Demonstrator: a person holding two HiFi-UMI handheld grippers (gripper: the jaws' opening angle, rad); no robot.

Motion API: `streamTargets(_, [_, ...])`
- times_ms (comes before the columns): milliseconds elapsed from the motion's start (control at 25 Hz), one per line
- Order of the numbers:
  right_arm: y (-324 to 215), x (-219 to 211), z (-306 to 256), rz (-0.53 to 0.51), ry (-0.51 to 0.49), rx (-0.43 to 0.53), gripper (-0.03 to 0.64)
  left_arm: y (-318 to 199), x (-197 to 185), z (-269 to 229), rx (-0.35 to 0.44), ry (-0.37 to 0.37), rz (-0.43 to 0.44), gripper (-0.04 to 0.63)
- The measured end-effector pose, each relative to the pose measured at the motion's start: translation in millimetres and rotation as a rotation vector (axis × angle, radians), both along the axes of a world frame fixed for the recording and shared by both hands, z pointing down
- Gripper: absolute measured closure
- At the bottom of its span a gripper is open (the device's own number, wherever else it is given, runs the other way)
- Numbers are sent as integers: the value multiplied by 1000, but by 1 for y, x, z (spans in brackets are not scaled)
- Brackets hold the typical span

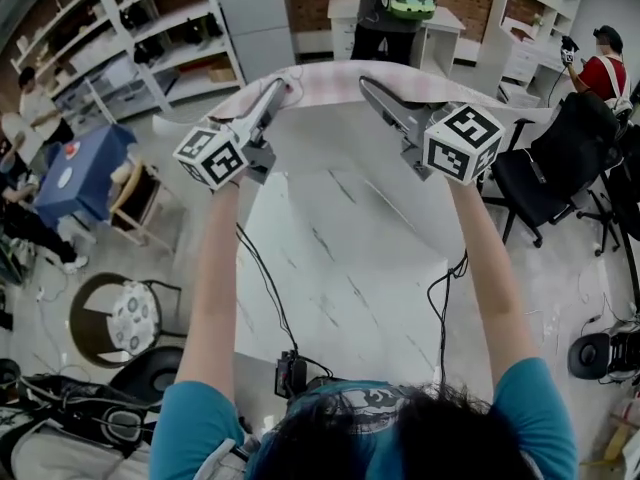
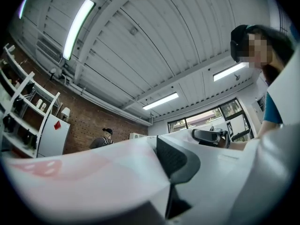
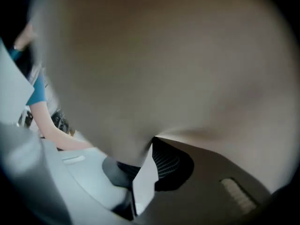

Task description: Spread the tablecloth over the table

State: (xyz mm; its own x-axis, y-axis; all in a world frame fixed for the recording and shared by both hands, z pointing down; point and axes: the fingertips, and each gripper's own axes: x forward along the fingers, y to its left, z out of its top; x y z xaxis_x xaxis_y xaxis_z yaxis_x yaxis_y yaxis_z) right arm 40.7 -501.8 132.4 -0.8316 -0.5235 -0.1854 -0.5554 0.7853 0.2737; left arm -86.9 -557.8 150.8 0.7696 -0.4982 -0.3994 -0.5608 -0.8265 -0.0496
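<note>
both grippers are raised in front of the person, and the tablecloth (image 1: 325, 76) is strung between them. the left gripper (image 1: 278, 86) is clamped on the cloth's edge: in the left gripper view its jaws are closed together, with pale pink cloth spreading out to the left of them. the right gripper (image 1: 368, 83) is clamped on the same edge. in the right gripper view a folded strip of cloth sits pinched between the dark pads, and the rest of the cloth billows over the jaws and fills most of that view.

from the head view the pink-checked edge runs in a shallow arc from one gripper's tips to the other's. it also trails out past the left gripper on its left and past the right gripper on its right. below the grippers and between the person's arms lies a pale counter (image 1: 340, 258) with grey streaks. black cables (image 1: 262, 278) hang from each gripper back toward the person. beyond the cloth stands another person (image 1: 395, 8), and a black office chair (image 1: 560, 158) is to the right of the right gripper.
</note>
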Motion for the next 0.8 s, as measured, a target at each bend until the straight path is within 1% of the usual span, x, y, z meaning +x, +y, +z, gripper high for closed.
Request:
streamTargets(120, [18, -23, 19, -170, -77, -121, 592, 22, -24, 13, -15, -2, 2, 515])
streamTargets(160, [24, -30, 26, -212, -94, -152, 594, 30, -31, 19, -26, 1, 6, 517])
streamTargets(240, [38, -42, 43, -266, -107, -198, 597, 45, -45, 37, -57, 12, 15, 517])
streamTargets(320, [52, -51, 66, -284, -96, -237, 598, 59, -54, 63, -109, 16, 19, 517])
streamTargets(400, [62, -55, 94, -293, -110, -313, 598, 70, -58, 94, -174, 12, 21, 515])
streamTargets(480, [70, -54, 124, -301, -173, -415, 599, 80, -58, 125, -235, 10, 30, 517])
streamTargets(560, [77, -50, 149, -292, -233, -494, 601, 89, -56, 149, -283, 12, 52, 517])
streamTargets(800, [107, -48, 204, -272, -313, -632, 604, 122, -57, 204, -387, 39, 87, 518])
